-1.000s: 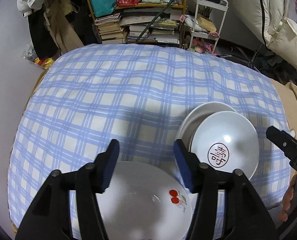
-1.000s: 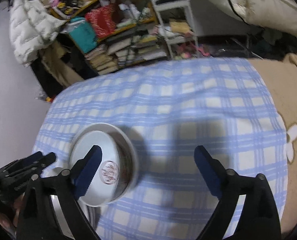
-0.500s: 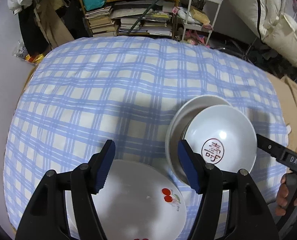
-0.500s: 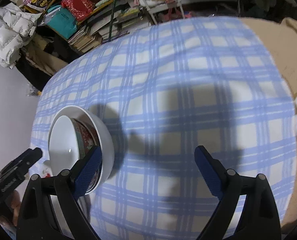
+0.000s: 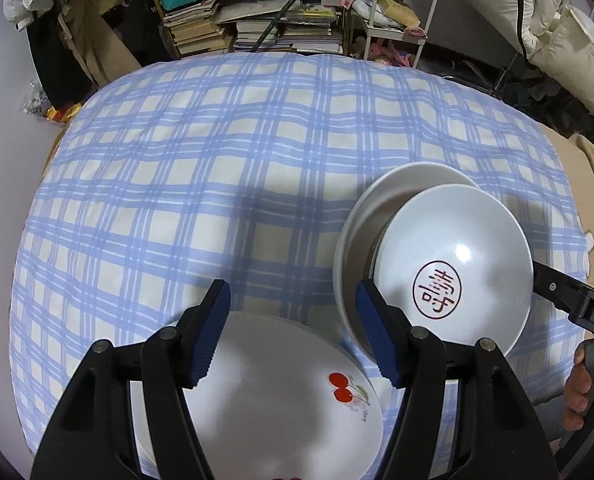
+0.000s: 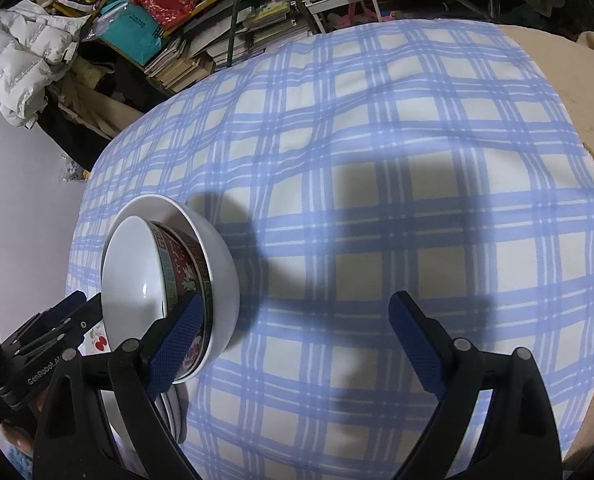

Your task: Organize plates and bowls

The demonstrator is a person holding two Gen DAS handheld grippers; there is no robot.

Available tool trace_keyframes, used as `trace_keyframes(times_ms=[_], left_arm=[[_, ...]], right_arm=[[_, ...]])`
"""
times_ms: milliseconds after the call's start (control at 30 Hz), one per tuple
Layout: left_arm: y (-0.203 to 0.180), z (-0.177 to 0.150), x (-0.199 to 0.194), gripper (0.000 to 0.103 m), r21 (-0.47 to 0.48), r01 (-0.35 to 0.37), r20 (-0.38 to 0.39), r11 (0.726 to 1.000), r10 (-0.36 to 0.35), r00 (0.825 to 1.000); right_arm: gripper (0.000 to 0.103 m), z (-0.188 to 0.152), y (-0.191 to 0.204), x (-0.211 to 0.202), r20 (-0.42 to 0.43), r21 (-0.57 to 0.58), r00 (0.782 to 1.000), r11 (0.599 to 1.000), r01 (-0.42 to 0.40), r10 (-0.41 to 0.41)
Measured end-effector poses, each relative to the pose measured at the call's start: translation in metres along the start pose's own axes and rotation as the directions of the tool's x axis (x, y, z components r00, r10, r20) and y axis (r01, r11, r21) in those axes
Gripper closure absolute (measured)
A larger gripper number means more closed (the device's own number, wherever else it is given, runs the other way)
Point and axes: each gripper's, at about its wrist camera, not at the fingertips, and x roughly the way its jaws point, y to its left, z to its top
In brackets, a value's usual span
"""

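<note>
Bowls: two nested. Inner bowl [image 5: 457,268] white inside with a red round mark on its floor; its outer wall [image 6: 185,268] carries a red and green pattern. It sits tilted inside the plain white outer bowl [image 5: 401,184].
Bowls, place: on the cloth, right of centre in the left wrist view, left in the right wrist view.
Plate [image 5: 273,396]: white, red cherries near its rim, flat on the cloth, just beside the bowls on the near side. Rims of more plates seem to lie under it; count unclear.
Left gripper [image 5: 293,332]: jaws partly open, nothing between the pads; it hangs above the plate's far edge. Right pad [image 5: 377,336] stands in front of the bowls' rim; contact cannot be told.
Right gripper [image 6: 301,356]: jaws wide apart, holding nothing. Left pad [image 6: 173,352] sits close against the patterned bowl wall; touching or not is unclear. Right pad [image 6: 417,348] over bare cloth.
Hand [image 5: 581,392]: fingers around the right gripper's handle at the frame's edge.
Cloth [image 5: 217,168]: blue and white check, covering the surface.
Background: bookshelf [image 5: 257,12] stuffed with books, white cart [image 5: 401,8] beside it.
</note>
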Motion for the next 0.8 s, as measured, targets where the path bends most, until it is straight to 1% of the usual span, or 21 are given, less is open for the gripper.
trace_keyframes(times_ms=[367,500,633,800], left_arm=[[0.0005,0.0012,0.0027,0.039,0.0,0.0,-0.013,1.0,0.0,1.0],[-0.0017,0.0044,0.0023,0.039,0.018,-0.025,-0.008,1.0,0.026,1.0],[-0.0019,0.0067,-0.0003,0.039,-0.003,-0.033,-0.008,0.999,0.033,0.999],[-0.0044,0.0077,0.0001,0.039,0.019,-0.053,-0.01,0.998,0.053,0.999]], right_arm=[[0.005,0.0013,0.0023,0.002,-0.001,0.004,1.0,1.0,-0.007,0.007],[0.005,0.0017,0.0031,0.0035,-0.002,0.01,1.0,1.0,-0.007,0.007],[0.005,0.0023,0.0032,0.0055,-0.001,0.01,1.0,1.0,0.013,-0.013],[0.005,0.0029,0.0016,0.0071,-0.006,0.022,1.0,1.0,-0.004,0.004]])
